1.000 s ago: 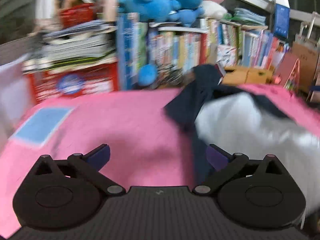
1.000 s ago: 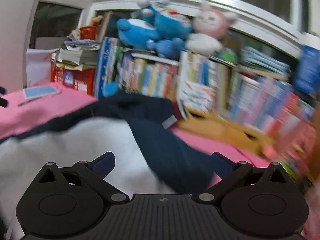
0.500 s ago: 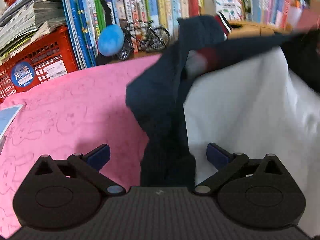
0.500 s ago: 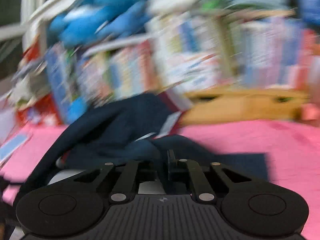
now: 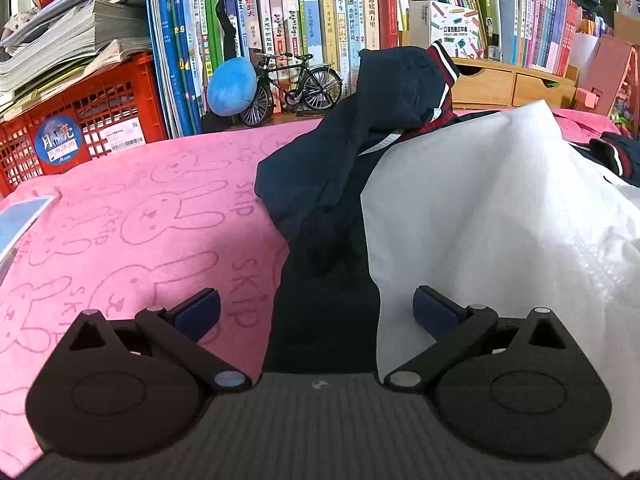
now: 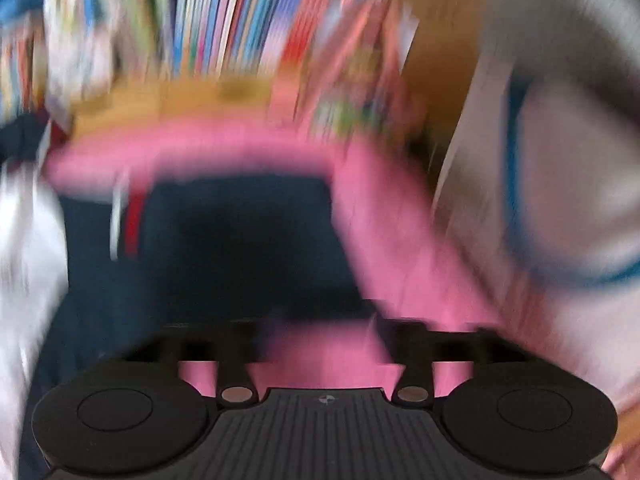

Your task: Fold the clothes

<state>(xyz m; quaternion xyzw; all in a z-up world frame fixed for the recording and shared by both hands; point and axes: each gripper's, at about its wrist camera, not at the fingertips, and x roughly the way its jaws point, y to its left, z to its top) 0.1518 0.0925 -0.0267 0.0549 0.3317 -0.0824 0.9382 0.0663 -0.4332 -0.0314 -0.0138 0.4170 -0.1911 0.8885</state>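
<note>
A navy jacket (image 5: 340, 168) with a white lining (image 5: 500, 216) and red-and-white striped trim lies rumpled on the pink rabbit-print towel (image 5: 132, 216). My left gripper (image 5: 316, 312) is open low over the jacket's near edge. A navy strip lies between its blue pads (image 5: 198, 312) without being pressed. The right wrist view is smeared by motion. There my right gripper (image 6: 320, 332) has its jaws opening, with only pink towel (image 6: 400, 240) between them. The navy jacket (image 6: 224, 240) lies just ahead and to the left, its white lining (image 6: 24, 240) at the left edge.
Behind the towel stands a row of books (image 5: 320, 20), a model bicycle (image 5: 292, 84), a blue plush ball (image 5: 232, 86) and a red crate (image 5: 80, 120) under stacked papers. A wooden drawer box (image 5: 512, 84) sits at the back right. A blue-and-white book (image 5: 20, 216) lies at the left.
The left gripper sank closer to the jacket's edge, staying open. The right gripper shut on navy fabric half a second ago, then let go and swung right over the pink towel.
</note>
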